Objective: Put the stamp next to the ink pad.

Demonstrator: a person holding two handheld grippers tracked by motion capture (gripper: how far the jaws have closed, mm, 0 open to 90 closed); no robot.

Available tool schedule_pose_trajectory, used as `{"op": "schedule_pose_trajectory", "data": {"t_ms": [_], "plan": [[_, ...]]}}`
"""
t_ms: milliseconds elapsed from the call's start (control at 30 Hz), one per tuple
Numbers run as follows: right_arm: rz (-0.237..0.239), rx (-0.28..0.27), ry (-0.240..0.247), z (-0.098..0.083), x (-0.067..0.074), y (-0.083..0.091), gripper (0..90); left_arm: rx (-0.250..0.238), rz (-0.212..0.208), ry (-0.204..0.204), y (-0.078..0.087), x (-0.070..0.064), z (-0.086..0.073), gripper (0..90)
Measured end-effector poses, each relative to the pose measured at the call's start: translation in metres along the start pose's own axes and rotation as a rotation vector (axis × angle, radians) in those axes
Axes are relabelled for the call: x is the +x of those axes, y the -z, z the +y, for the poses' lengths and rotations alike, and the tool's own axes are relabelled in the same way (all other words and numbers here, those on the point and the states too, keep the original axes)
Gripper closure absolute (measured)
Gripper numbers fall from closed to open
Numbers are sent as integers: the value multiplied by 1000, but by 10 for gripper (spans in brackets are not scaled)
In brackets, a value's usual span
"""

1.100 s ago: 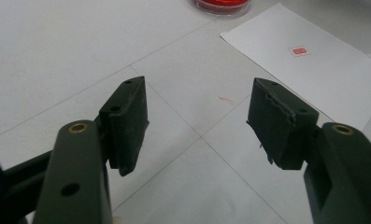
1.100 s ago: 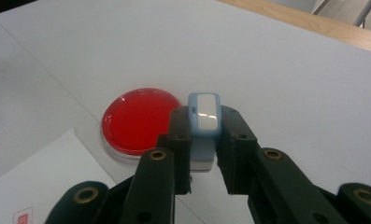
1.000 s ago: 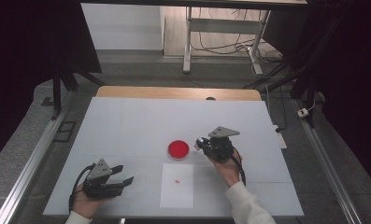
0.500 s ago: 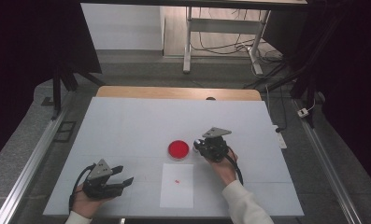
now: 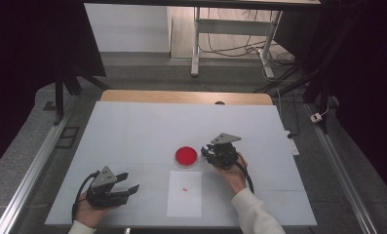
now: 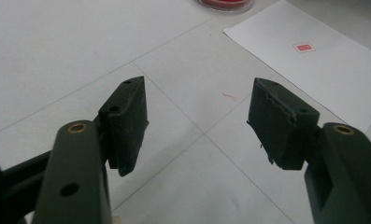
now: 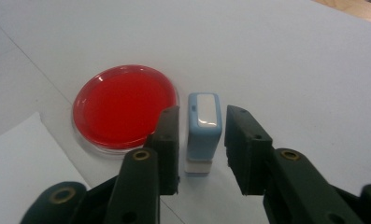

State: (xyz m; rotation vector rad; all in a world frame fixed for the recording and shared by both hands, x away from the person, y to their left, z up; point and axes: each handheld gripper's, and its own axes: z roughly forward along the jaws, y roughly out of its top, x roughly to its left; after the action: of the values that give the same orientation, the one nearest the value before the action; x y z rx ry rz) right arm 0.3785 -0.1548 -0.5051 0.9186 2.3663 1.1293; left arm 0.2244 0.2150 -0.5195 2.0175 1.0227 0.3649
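A: Right gripper view had the stamp (image 7: 203, 132) standing upright on the table (image 7: 290, 60), just beside the red ink pad (image 7: 125, 104). It sat between the jaws of the right gripper (image 7: 202, 148), and a thin gap showed on each side.

B: So it was let go?

A: I'd say so. The jaws had just been opening with the stamp between them, and the pads were no longer pressing. The stamp stood on its own base.

B: Why park it there?

A: My guess: next to the ink pad it was handy for re-inking and clear of the paper (image 5: 184, 193). The paper lay on the near side of the ink pad and already carried a small red mark (image 5: 184, 189).

B: And the left one?

A: In the high view the left gripper (image 5: 128, 190) rested on the table well to the left of the ink pad, near the front edge. Jaws were apart with nothing between them, just bare table.

B: Was it idle?

A: Looked like it. Probably kept low and aside so it didn't block the paper or the right hand (image 5: 234, 176).
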Motion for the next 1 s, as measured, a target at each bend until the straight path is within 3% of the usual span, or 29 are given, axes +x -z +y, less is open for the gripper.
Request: {"op": "schedule_pose_trajectory", "data": {"t_ms": [433, 667, 1000], "plan": [[0, -58, -29, -3, -2, 11, 462, -6, 7, 2, 1, 1, 0, 371], [9, -93, -24, -13, -2, 39, 450, -4, 5, 6, 0, 3, -1, 371], [-21, -116, -23, -59, -10, 88, 440, 1, -7, 1, -3, 3, -1, 371]]}}
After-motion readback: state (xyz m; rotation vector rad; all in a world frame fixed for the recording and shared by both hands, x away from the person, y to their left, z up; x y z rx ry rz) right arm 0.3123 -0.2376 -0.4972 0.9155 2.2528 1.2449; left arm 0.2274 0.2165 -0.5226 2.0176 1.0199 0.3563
